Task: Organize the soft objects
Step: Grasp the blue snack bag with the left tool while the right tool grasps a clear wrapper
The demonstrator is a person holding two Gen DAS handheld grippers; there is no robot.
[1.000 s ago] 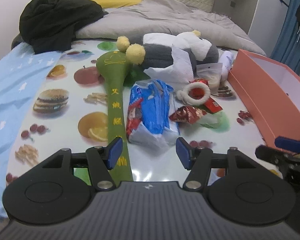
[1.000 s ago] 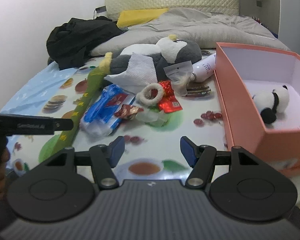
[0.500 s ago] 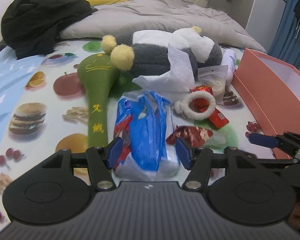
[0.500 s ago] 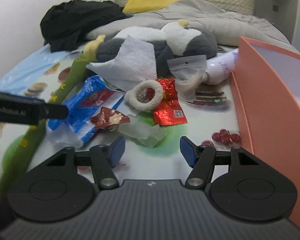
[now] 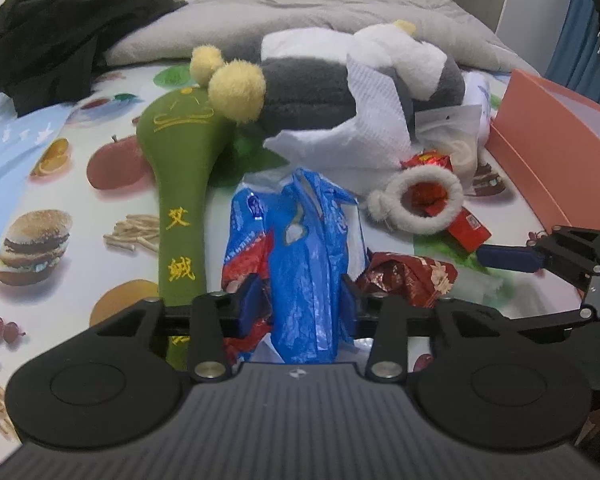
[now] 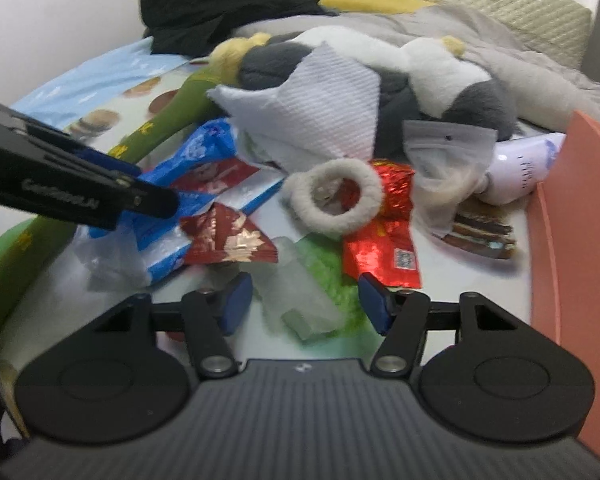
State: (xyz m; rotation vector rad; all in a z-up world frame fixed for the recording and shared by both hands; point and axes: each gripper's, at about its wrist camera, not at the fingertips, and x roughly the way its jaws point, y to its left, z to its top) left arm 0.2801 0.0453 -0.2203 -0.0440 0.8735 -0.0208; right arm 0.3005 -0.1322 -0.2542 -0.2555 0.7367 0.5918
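A blue plastic bag (image 5: 304,264) is being closed on between the left gripper (image 5: 300,300) fingers; a lift is called for next, while the right gripper (image 6: 306,300) fingers, narrowing, straddle a clear wrapper (image 6: 300,296).

Yellow embroidered Chinese characters, 艾 above 絨, are running down the green plush mallet (image 5: 182,184), while white lettering too blurred to read for certain is showing along the side of the left claw (image 6: 168,204) in the right wrist view.
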